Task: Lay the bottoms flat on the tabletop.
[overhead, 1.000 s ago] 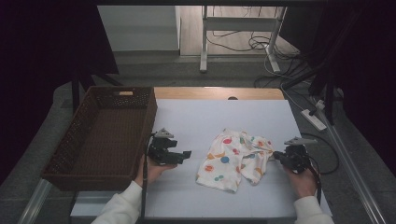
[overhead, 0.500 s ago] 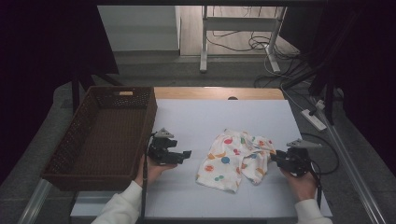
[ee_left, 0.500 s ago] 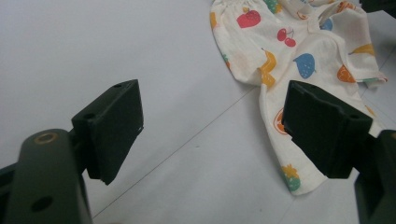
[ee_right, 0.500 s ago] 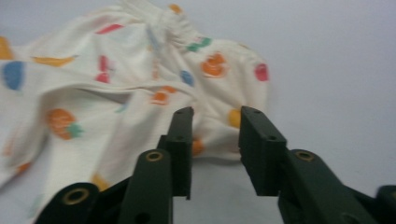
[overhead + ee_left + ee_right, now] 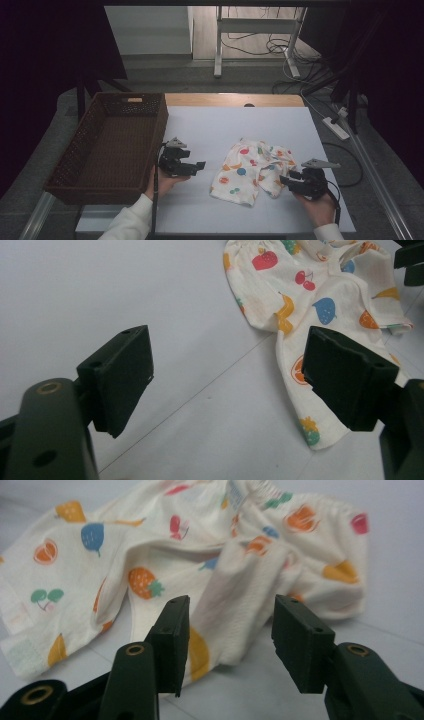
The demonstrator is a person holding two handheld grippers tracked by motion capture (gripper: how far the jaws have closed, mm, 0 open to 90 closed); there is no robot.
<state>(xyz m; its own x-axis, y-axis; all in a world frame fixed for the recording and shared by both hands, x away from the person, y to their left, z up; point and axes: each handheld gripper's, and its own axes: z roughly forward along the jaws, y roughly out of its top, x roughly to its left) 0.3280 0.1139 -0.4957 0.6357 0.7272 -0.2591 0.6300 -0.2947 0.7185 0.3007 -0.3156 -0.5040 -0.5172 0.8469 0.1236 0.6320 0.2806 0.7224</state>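
Tongs on both sides stand parted and empty. Our right tongs (image 5: 288,179) sit low at the near right edge of the fruit-print garment (image 5: 252,169), its jaws to either side of a raised fold (image 5: 235,605) without pinching it; our left tongs (image 5: 198,165) hover over bare table (image 5: 220,125), well apart from the cloth. The garment lies crumpled at the middle of the table, with the wicker basket (image 5: 107,142) at the left edge. We judge the step to be the first grasp: next, the right tongs should ease forward and close on that fold, while the left tongs move in to the hem (image 5: 312,432). From the right gripper view we get the fold's ridge and the elastic waistband (image 5: 280,495); the high view gives the basket and both hands.
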